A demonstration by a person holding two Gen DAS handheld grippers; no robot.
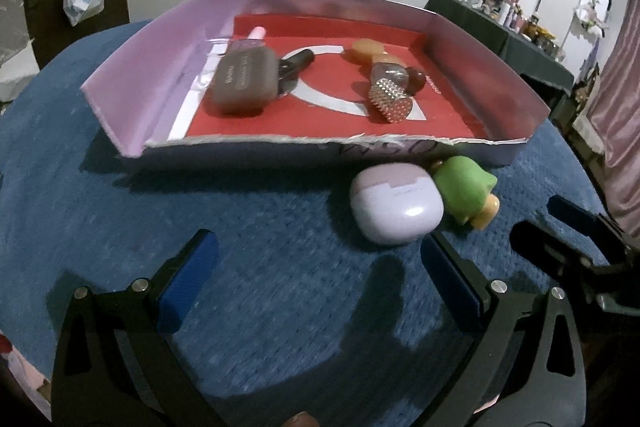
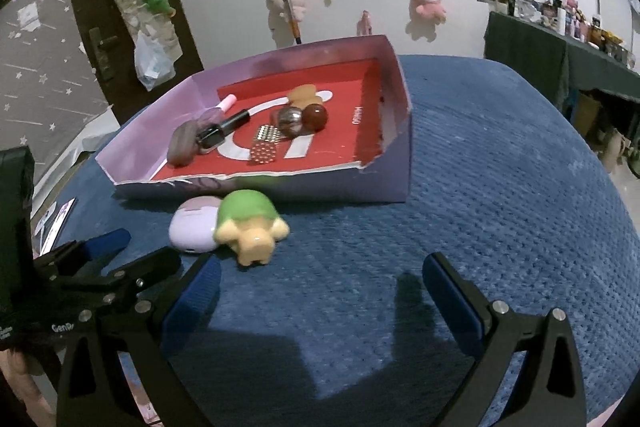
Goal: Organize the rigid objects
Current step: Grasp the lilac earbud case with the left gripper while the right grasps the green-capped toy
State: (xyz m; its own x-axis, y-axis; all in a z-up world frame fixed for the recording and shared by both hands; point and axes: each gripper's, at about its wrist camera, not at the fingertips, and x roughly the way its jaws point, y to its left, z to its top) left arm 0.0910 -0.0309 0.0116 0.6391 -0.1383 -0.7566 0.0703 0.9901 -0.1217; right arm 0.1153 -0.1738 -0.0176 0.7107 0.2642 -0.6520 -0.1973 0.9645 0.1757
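Several items already lie in the box [image 1: 120,83]; earbud case [image 1: 394,207] and turtle figure [image 1: 464,187] remain outside (against its front wall). Left tongs [image 1: 316,287] and right tongs [image 2: 320,299] gape wide, empty.

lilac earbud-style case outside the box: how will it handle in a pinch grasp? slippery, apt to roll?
The lilac case looks glossy and rounded all over, so the pads may slip unless they close across its widest part. It sits on its flat side on the blue cloth, so it should slide, not roll. The green turtle toy touches it and would probably get nudged.
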